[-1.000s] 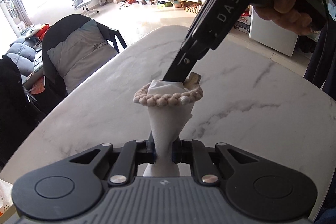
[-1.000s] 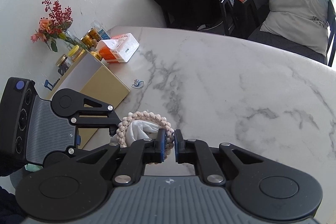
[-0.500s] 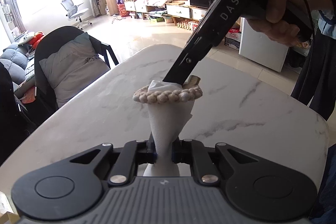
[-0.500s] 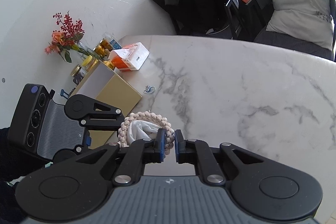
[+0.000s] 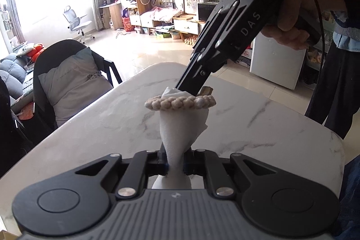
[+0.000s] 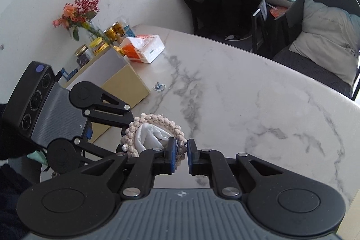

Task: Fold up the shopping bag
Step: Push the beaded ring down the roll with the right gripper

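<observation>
- Shopping bag (image 5: 180, 127): white, rolled into a tight cone, held up above the marble table (image 5: 270, 127), long axis running straight out from the left gripper (image 5: 175, 163).
- Left gripper: jaws clamped on the cone's narrow end.
- Beaded ring (image 5: 180, 102): circles the cone's wide end, lying crosswise to its axis.
- Right gripper (image 6: 181, 155): comes in from the far end, opposite the left; its blue pads stand a narrow gap apart with the ring's beads between them. Whether they actually pinch the ring, I cannot tell.
- The ring sits nearer the right gripper; any sliding would run along the cone's axis.
- Writing: "DAS" on the right gripper's side. Tissue pack (image 6: 144, 48) lettering unreadable.
</observation>
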Motion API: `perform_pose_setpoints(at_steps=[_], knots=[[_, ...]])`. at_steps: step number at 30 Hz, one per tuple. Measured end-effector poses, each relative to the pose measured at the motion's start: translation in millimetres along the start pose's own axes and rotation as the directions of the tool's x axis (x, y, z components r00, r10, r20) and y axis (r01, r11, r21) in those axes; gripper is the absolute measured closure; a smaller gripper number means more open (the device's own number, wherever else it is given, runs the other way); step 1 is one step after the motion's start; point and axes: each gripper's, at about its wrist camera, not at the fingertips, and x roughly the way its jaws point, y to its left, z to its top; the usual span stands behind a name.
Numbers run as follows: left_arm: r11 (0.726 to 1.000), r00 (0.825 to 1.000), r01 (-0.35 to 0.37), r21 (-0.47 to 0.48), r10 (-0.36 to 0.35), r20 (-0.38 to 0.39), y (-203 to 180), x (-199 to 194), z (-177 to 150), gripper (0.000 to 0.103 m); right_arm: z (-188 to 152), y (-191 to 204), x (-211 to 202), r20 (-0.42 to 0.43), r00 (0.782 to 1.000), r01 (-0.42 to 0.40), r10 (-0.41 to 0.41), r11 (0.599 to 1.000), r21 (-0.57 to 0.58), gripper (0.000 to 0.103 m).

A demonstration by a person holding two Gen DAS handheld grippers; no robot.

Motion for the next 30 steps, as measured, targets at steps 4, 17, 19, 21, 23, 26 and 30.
perform_pose_setpoints(at_steps=[4, 17, 19, 21, 23, 26, 30], knots=[[0.999, 0.997, 0.034, 0.03, -0.036, 0.068, -3.8, -12.9, -2.5, 0.094, 4.2, 0.5, -8.5, -0.021, 0.998, -0.066, 0.066, 0.998, -0.024, 0.092], [0.997, 0.973, 0.079, -0.013, -0.075, 0.218, 13.0, -24.2, -2.7, 0.094, -4.1, -14.3, -28.5, 0.058, 0.966, -0.259, 0.253, 0.956, 0.136, 0.091], [0.996, 0.969, 0.084, -0.01, -0.079, 0.233, 13.9, -25.3, -1.7, 0.094, -7.2, -15.3, -29.2, 0.079, 0.963, -0.267, 0.257, 0.951, 0.154, 0.09], [0.996, 0.964, 0.088, -0.008, -0.083, 0.253, 14.3, -27.3, -0.6, 0.094, -10.4, -16.2, -29.9, 0.1, 0.96, -0.275, 0.261, 0.946, 0.172, 0.085], [0.996, 0.961, 0.087, -0.01, -0.081, 0.266, 13.6, -28.8, 1.3, 0.094, -13.5, -17.2, -30.5, 0.122, 0.957, -0.284, 0.264, 0.94, 0.189, 0.085], [0.997, 0.959, 0.074, -0.013, -0.067, 0.275, 11.8, -29.2, 2.0, 0.094, -4.3, -0.8, -34.8, 0.111, 0.976, -0.197, 0.185, 0.975, 0.105, 0.093], [0.997, 0.956, 0.077, -0.019, -0.068, 0.286, 12.0, -33.6, 0.1, 0.094, -3.1, 2.2, -37.0, 0.121, 0.977, -0.19, 0.175, 0.975, 0.119, 0.093]])
